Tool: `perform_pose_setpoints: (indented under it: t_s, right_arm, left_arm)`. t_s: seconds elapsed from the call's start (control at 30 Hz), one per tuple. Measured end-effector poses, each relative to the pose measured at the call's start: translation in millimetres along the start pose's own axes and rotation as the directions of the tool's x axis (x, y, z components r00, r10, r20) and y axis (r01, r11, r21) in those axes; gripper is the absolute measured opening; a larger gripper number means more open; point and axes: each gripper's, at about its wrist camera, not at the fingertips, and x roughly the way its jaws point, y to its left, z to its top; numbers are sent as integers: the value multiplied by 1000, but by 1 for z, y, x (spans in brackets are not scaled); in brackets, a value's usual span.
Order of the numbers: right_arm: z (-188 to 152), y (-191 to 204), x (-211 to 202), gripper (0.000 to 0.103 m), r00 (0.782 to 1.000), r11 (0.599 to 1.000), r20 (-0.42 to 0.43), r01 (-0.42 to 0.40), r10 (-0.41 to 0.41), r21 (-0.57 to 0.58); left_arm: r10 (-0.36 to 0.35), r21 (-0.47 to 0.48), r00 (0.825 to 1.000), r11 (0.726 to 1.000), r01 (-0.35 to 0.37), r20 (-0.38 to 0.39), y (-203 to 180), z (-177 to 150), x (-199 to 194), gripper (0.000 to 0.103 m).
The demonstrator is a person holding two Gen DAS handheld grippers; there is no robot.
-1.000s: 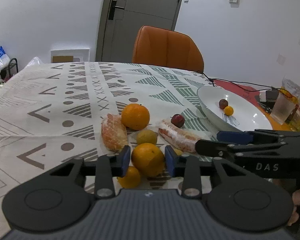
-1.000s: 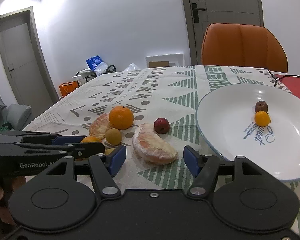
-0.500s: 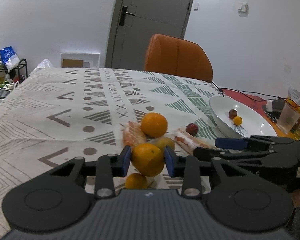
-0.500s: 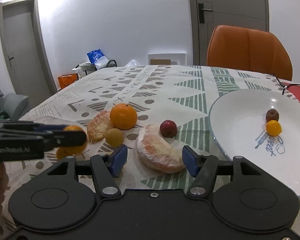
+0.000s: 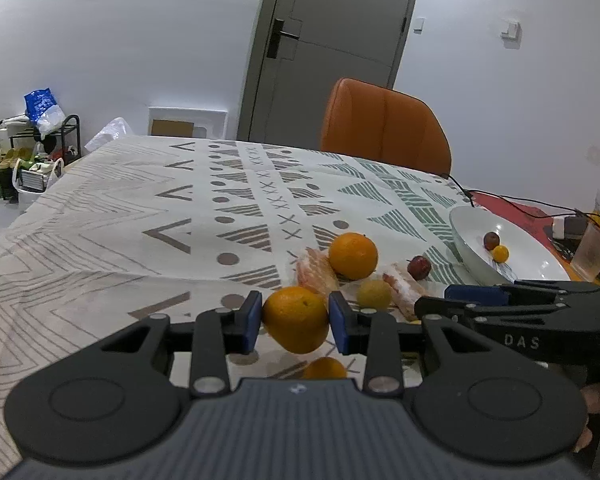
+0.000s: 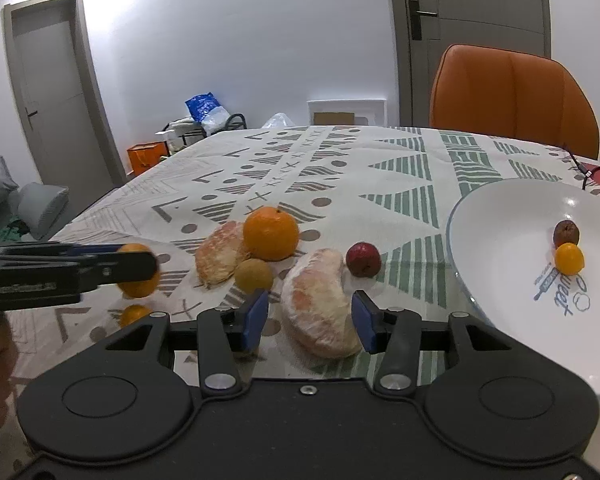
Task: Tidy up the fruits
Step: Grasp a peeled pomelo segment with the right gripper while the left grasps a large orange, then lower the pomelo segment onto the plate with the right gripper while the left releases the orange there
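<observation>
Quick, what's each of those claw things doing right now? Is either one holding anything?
Left gripper: closed on an orange, lifted off the table.
Right gripper: open, holding nothing; a peeled pomelo segment lies between its fingers.

1. Left gripper (image 5: 296, 322) clamped on an orange (image 5: 296, 319), held up off the patterned tablecloth (image 5: 140, 216).
2. Small orange fruit (image 5: 325, 368) on the cloth right underneath.
3. Further back: bigger orange (image 5: 353, 255), two peeled segments (image 5: 315, 274) (image 5: 404, 289), yellowish fruit (image 5: 374, 294), red fruit (image 5: 419, 267).
4. White plate (image 5: 536, 264) off right, two small fruits inside.
5. Right gripper (image 5: 452, 298) poking in from the right.
</observation>
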Motion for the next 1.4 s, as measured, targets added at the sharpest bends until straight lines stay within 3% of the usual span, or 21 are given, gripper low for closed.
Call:
perform_pose_setpoints:
  t_s: [0.3, 0.5, 0.93, 1.4]
  right_arm:
    - [5, 4, 19, 47, 999, 999, -27, 20, -21, -36]
    - [6, 6, 17, 38, 999, 999, -42, 7, -8, -40]
    - [15, 3, -17, 37, 999, 1000, 46, 6, -6, -15]
    - [13, -29, -48, 37, 992, 997, 102, 64, -68, 40]
  left_arm:
    - [28, -23, 1000, 999, -28, 4, 13, -1, -4, 35]
    - [29, -27, 1000, 999, -29, 8, 14, -1, -5, 35]
    - [-7, 4, 1000, 1000, 7, 30, -3, 6, -8, 35]
    - [-74, 72, 996, 995, 71, 48, -42, 17, -3, 35]
